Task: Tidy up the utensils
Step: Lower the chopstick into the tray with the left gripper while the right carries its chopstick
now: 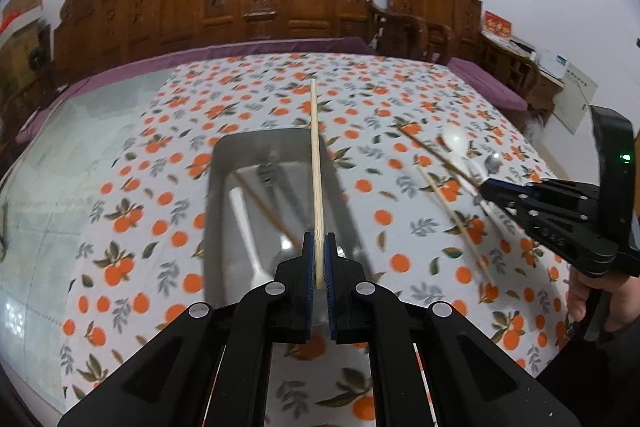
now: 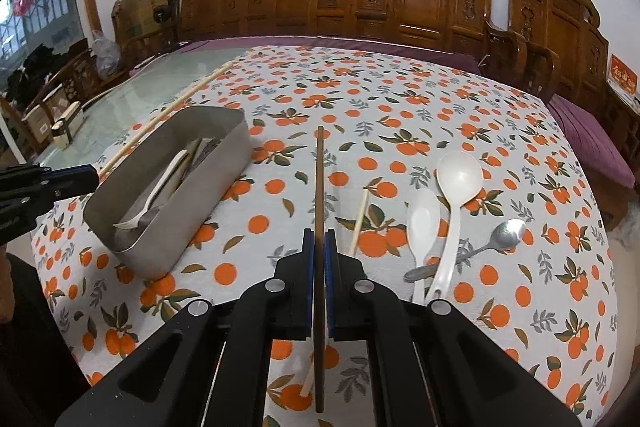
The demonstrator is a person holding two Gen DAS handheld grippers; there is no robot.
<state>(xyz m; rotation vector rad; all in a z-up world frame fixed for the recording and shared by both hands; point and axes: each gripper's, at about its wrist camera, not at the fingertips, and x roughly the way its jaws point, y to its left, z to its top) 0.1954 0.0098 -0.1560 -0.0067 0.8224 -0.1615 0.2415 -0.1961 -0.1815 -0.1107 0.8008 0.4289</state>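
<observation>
Left wrist view shows my left gripper (image 1: 319, 259) pinching a pale bamboo chopstick (image 1: 316, 163) near its lower end, the long shaft standing out ahead over the metal tray (image 1: 218, 167). Inside the tray I can make out a white plastic fork (image 1: 246, 227), a brown stick and some metal pieces, blurred. From the right wrist view, my right gripper (image 2: 319, 255) is pressed together on a dark brown chopstick (image 2: 319, 195), held near its middle above the orange-print tablecloth (image 2: 520, 147), well to the right of the tray. Still loose on the cloth are another pale chopstick (image 2: 359, 223) just beside my right fingers, a small white spoon (image 2: 420, 223), a large white ladle spoon (image 2: 456, 187) and a metal spoon (image 2: 492, 239) that lies partly beneath the ladle's handle. My worry on the left is leverage: I hold the pale stick close to one end, so it could pivot between the pads, catch the far wall and land across the rim or on the cloth when I let go. I judge the stick is about as long as the tray, so it needs lining up lengthwise before release. On the right, swinging the dark stick over to the tray risks crossing my left gripper or knocking the tray's near wall.
</observation>
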